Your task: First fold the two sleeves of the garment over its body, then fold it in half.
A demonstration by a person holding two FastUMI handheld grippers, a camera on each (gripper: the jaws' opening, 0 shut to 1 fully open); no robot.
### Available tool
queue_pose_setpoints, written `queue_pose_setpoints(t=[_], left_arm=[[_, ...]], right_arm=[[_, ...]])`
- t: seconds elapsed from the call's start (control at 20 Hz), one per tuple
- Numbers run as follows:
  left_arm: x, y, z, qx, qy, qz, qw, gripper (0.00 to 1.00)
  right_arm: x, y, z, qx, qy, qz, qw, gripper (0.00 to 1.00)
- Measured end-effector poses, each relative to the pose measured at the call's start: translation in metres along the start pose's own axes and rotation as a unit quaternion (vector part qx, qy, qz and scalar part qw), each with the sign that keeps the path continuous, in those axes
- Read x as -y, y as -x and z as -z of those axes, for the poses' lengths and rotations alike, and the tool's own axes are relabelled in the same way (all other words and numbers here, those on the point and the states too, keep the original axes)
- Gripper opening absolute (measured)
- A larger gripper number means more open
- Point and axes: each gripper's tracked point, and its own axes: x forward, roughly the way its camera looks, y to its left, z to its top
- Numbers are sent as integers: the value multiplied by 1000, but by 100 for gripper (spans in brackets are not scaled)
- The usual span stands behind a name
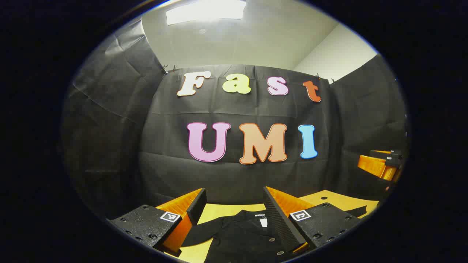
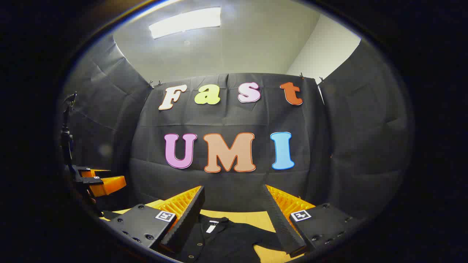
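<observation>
left gripper view: left gripper (image 1: 234,204) hovered above garment (image 1: 245,237), fingers spread wide, nothing between them. black garment lay flat on table (image 1: 219,212), collar toward booth wall, one sleeve (image 1: 199,233) stretched out sideways, likely laid out ready for folding.

right gripper view: right gripper (image 2: 234,204) also gaped wide above garment (image 2: 223,237), empty. other sleeve (image 2: 267,239) reached out from garment body, unfolded. both sleeves apparently still to fold.

One black garment (image 1: 241,233) lies on one yellow table (image 1: 219,212), ahead of and below both grippers. Two grippers are up: the left gripper (image 1: 232,204) and the right gripper (image 2: 232,204), each with two fingers spread apart. One ceiling light (image 1: 204,11) glows overhead.
</observation>
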Motion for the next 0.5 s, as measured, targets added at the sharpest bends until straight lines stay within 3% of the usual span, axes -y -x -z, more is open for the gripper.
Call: queue_pose_setpoints(t=[0.25,0.5], left_arm=[[-17,-3,3,-6,-23,-18,1000,94],[-28,-5,5,-8,-8,-35,999,93]], right_arm=[[8,-5,3,-3,4,12,1000,96],[12,-3,2,0,4,14,1000,98]])
